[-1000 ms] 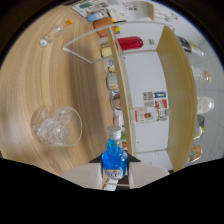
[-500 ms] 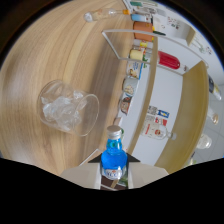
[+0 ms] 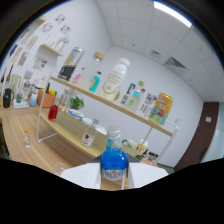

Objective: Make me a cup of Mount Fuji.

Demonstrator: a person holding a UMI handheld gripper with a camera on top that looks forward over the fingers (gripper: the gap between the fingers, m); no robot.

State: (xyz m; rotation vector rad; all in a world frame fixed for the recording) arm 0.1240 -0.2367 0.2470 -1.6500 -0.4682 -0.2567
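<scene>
your claw [image 3: 114,176] was closed on the small clear bottle of blue liquid with a silver cap [image 3: 114,162], its white fingers [image 3: 82,176] pressing in from both sides. the bottle stood upright between them, its long axis running up from the fingers, cap topmost. beyond it lay a wooden wall shelf [image 3: 112,106] of cans and cartons, with the wooden tabletop [image 3: 30,127] off to one side. no cup showed ahead, so i'd judge pouring called for swinging the claw round first.
</scene>
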